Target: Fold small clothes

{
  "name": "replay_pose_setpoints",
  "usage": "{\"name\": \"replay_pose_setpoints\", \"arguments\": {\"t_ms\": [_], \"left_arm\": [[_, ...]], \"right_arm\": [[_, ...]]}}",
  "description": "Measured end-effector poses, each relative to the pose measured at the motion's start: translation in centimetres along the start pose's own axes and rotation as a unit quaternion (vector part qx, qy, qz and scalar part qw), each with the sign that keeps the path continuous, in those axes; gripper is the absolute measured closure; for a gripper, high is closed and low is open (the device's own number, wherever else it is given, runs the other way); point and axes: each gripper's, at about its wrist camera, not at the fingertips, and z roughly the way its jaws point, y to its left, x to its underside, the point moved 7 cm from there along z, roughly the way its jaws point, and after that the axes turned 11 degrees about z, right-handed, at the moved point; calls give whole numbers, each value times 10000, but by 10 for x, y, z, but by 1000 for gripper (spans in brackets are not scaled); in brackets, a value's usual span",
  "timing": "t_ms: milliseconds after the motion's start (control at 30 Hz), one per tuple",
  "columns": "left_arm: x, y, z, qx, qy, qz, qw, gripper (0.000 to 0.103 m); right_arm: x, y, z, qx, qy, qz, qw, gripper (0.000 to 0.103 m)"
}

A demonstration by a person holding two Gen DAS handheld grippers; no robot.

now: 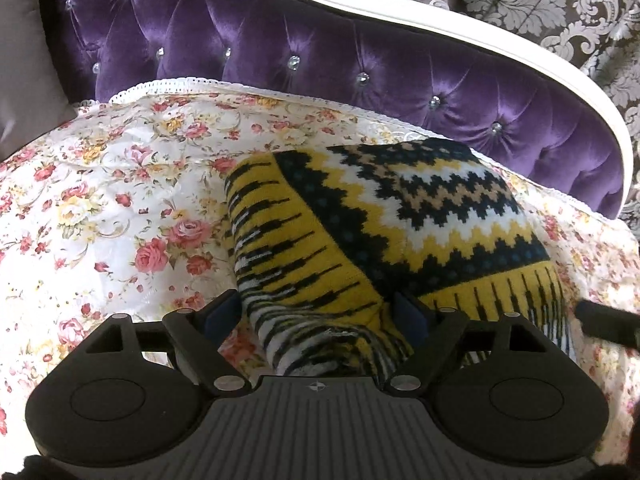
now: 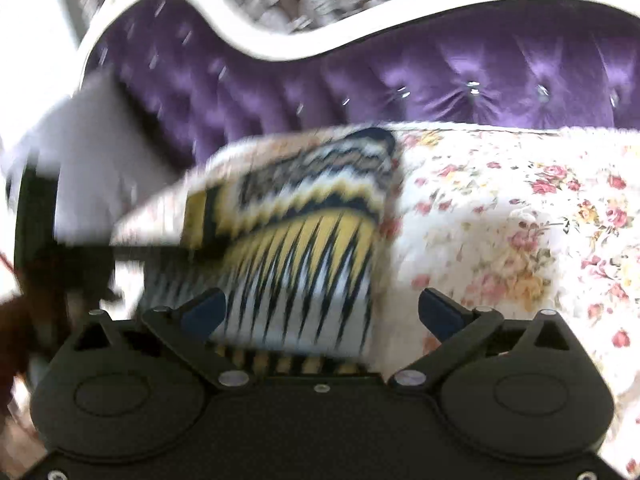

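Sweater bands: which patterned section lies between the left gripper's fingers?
The yellow band with black and white dashes, bunched between the left gripper fingers. The zigzag bands lie farther off, toward the purple headboard.

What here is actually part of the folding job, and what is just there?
Part of the job:
- sweater, yellow, black and white knit
- left gripper, open around a bunched part of it
- right gripper, open at its edge

Just there:
- floral bedspread
- purple headboard
- patterned wallpaper
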Motion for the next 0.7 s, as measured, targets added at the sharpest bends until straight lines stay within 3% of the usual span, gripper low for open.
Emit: {"name": "replay_pose_setpoints", "arguments": {"t_ms": [267,567,700], "left_arm": [[9,15,-1,562,25,-666,9962,22],[14,17,-3,785,-7,-873,9931,13],[12,15,2,1129,-106,-1094,9875,5]], "right_arm": [[-20,-17,61,-439,700,427,9957,0],[-32,-8,84,-977,717,301,9922,0],[-38,-7,99,-1467,755,510,9850,0]]}}
